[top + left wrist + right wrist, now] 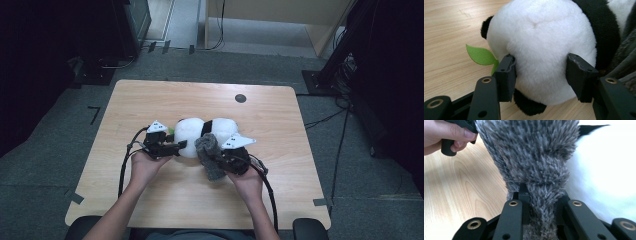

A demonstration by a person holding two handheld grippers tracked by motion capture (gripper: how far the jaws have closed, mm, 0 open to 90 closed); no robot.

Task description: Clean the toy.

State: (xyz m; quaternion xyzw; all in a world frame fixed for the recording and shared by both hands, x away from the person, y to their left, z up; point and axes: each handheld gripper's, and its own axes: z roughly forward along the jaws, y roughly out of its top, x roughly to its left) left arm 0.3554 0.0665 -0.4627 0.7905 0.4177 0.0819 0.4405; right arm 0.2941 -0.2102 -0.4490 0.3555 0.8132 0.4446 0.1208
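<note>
The bench (150, 210) is a rectangular slab with rounded corners and a pale wood-grain laminate top; a small dark round disc (240, 98) sits flush near its far edge. It stands on grey carpet.

The panda plush (192, 137) lies near the middle of the bench. From the high view it reads as two white rounded lobes joined by a black band. The left gripper view adds detail the high view lacks: short dense white pile, a seam dimple on the rounded body, black fur limbs, and a flat green felt leaf (481, 56) projecting at one side.

The grey fuzzy cloth (210, 157) lies against the near side of the panda plush, draped down toward the person. The right gripper view resolves its texture: long, shaggy grey-brown fibres, bunched into a narrow neck.

Left tongs (176, 146): partly spread, both black pads pressed into the white body of the panda plush, which bulges between them.

Right tongs (541, 202): drawn close, pinching the gathered neck of the grey fuzzy cloth. The right gripper view also shows the person's other hand (441, 135) on a black handle.
</note>
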